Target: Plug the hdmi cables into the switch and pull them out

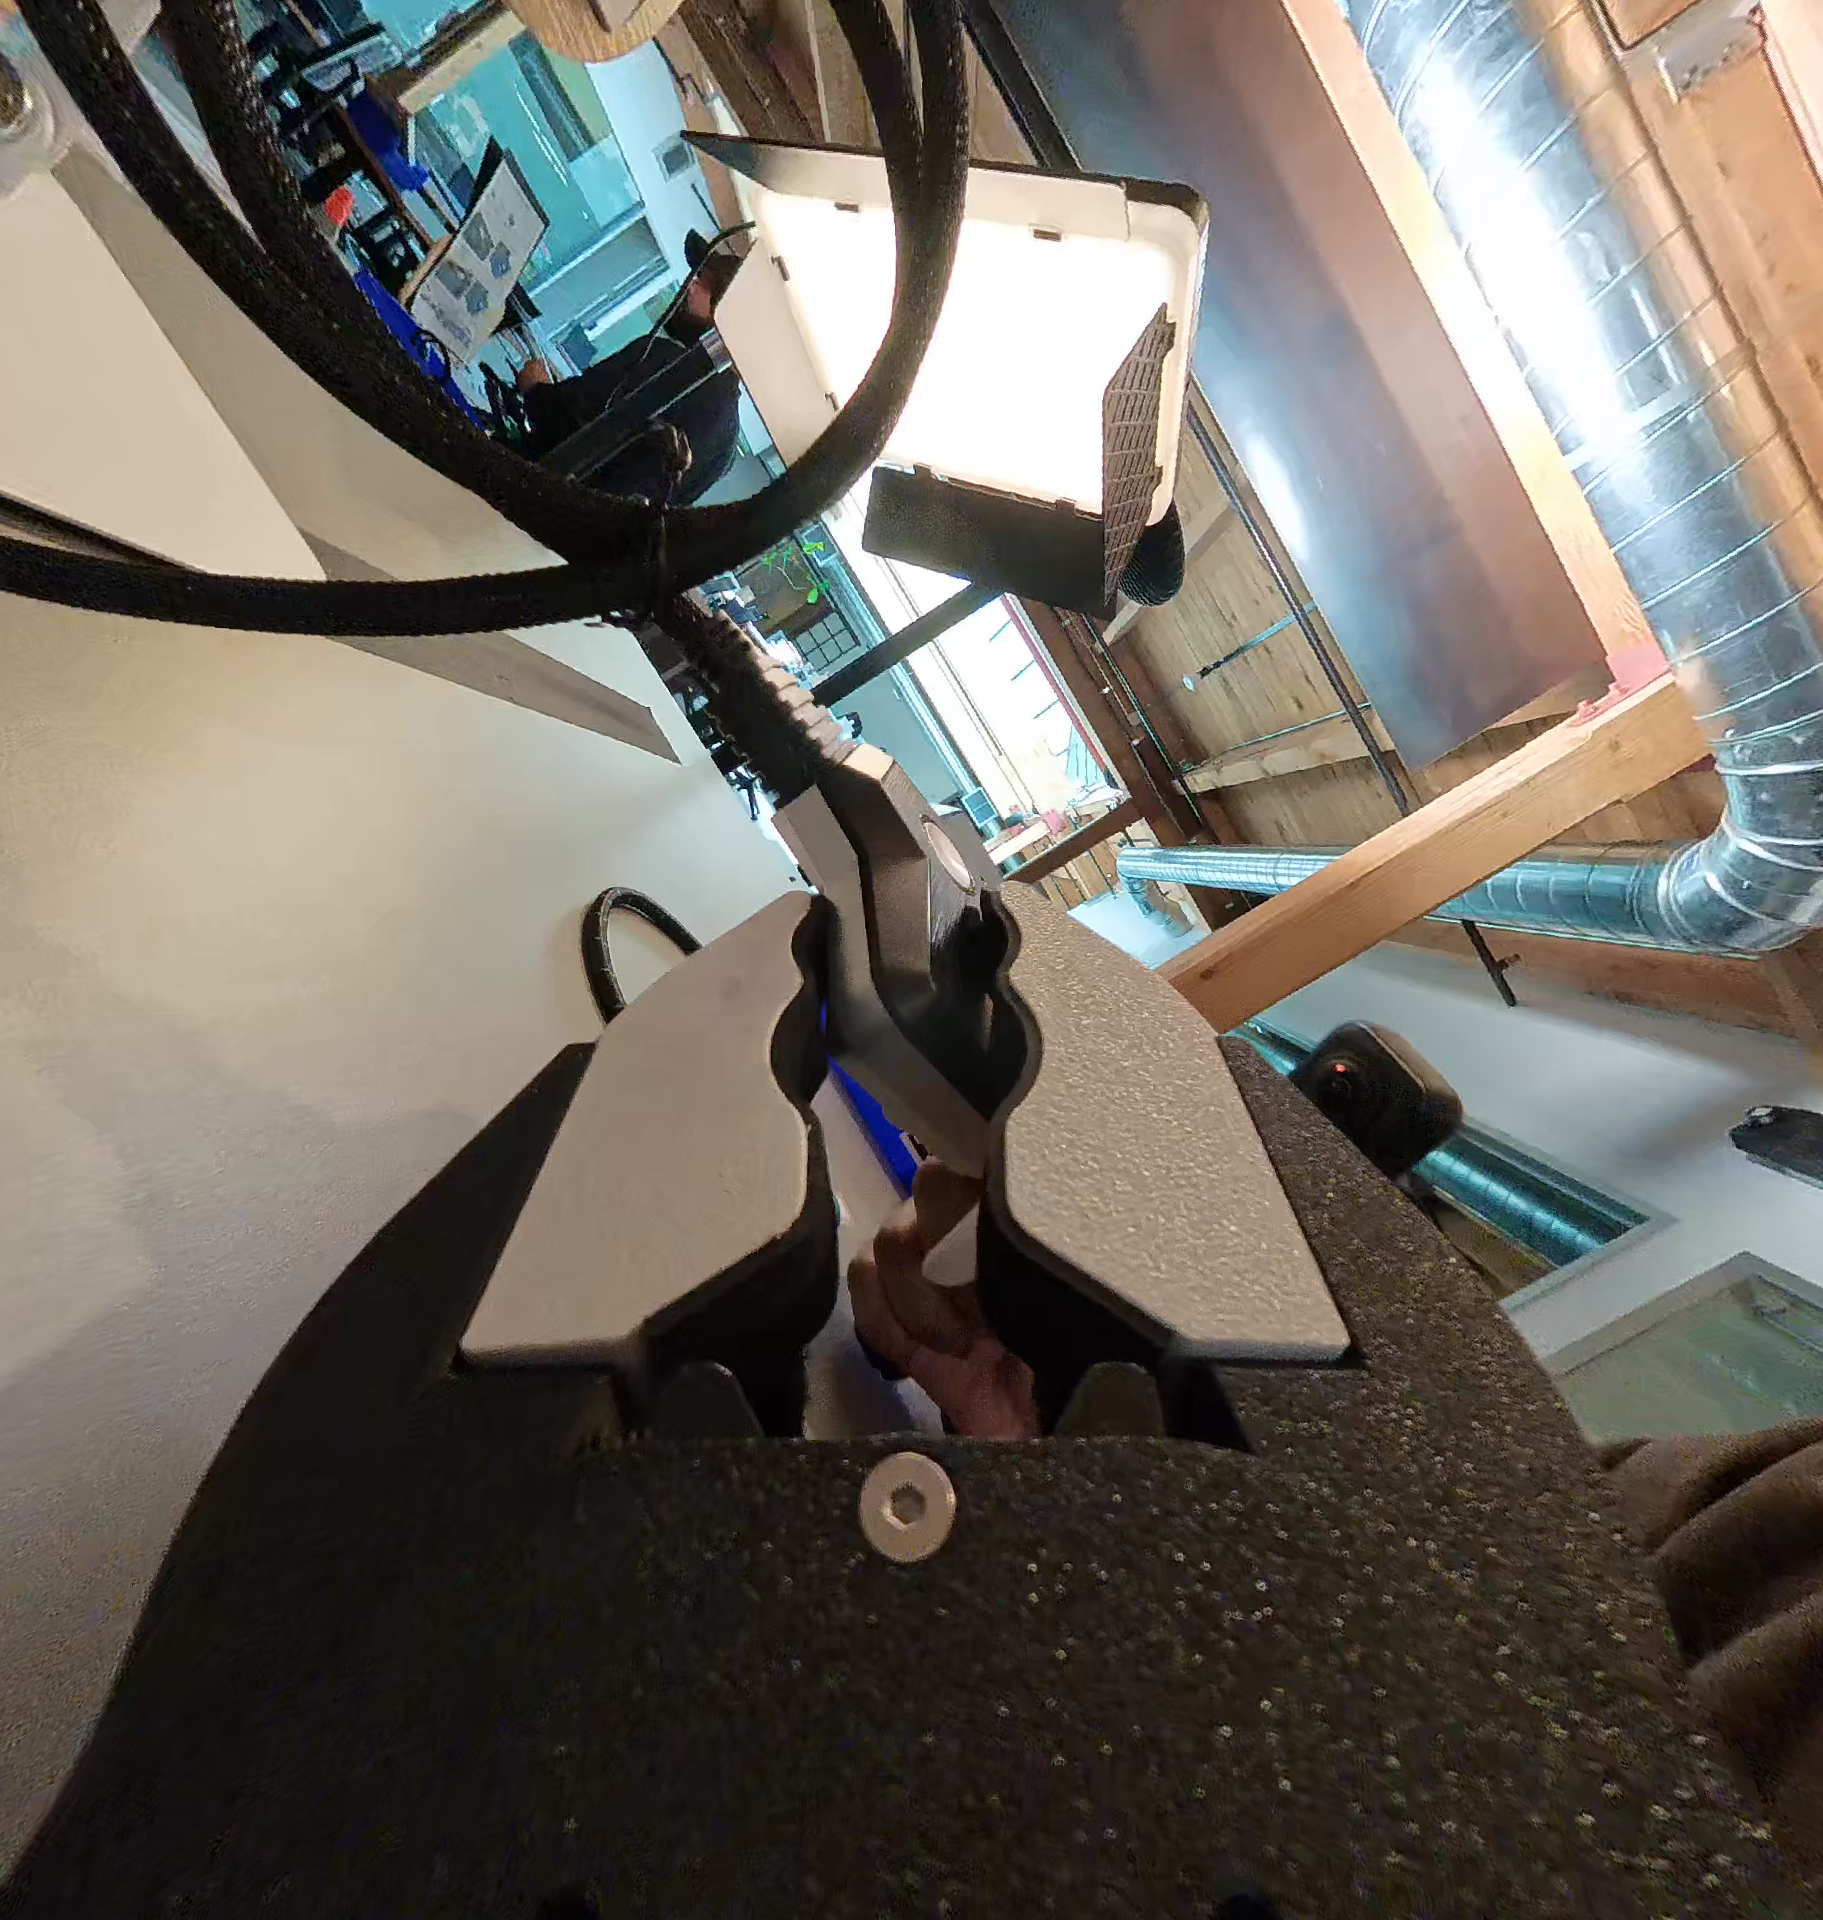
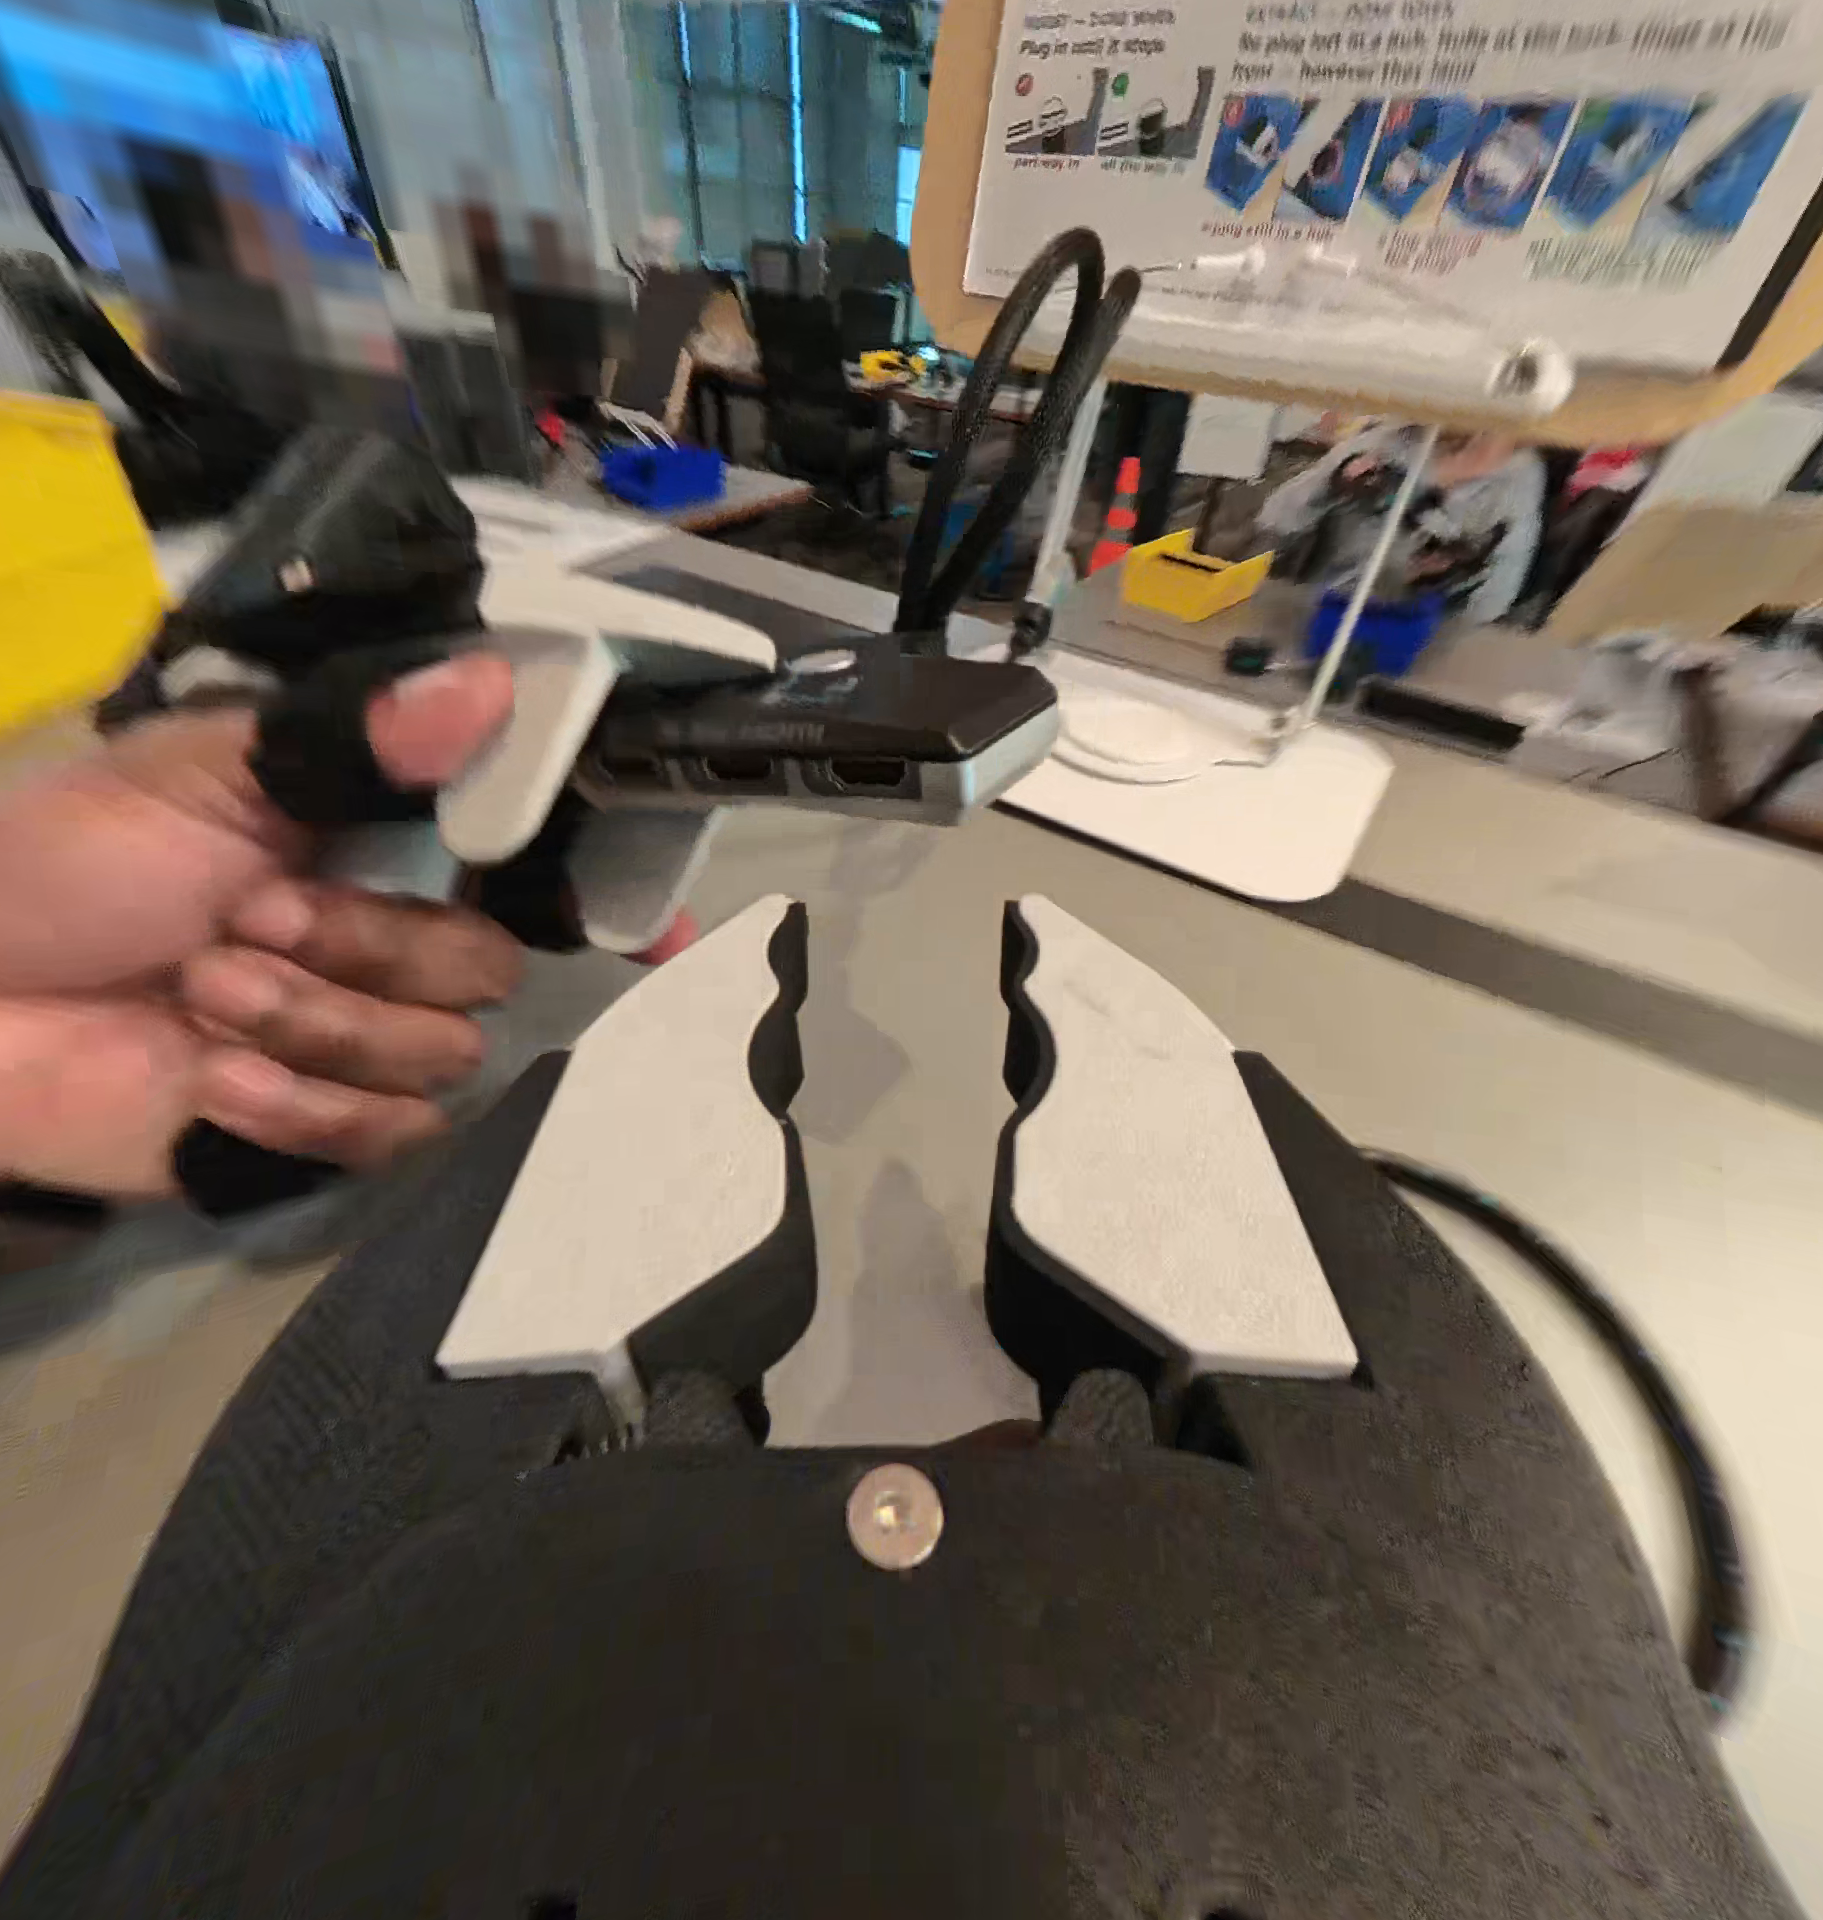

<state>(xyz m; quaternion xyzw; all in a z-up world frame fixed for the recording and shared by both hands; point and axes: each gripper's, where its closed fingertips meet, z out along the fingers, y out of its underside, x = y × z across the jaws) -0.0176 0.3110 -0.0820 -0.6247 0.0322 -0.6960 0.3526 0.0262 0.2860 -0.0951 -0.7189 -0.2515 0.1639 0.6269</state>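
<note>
Jaws of the left gripper (image 1: pixel 912 997) stand narrowly apart and are clamped on a black and silver hub (image 1: pixel 891 904), both inner faces pressing its sides at the centre of the left wrist view. Two black braided cables (image 1: pixel 387 416) leave the hub's far end and loop to the upper left of that frame. In the right wrist view the same hub (image 2: pixel 834 727) shows left of centre, held level above the grey table (image 2: pixel 1406 1039), its row of ports facing the camera. A bare hand (image 2: pixel 190 935) at the left edge wraps the left gripper's handle (all of it blurred).

Jaws of the right gripper (image 2: pixel 905 914) stand moderately open at centre frame, with only table surface between the fingers. They sit just below the hub, apart from it. A white mat (image 2: pixel 1250 810) lies beyond, right of centre.
</note>
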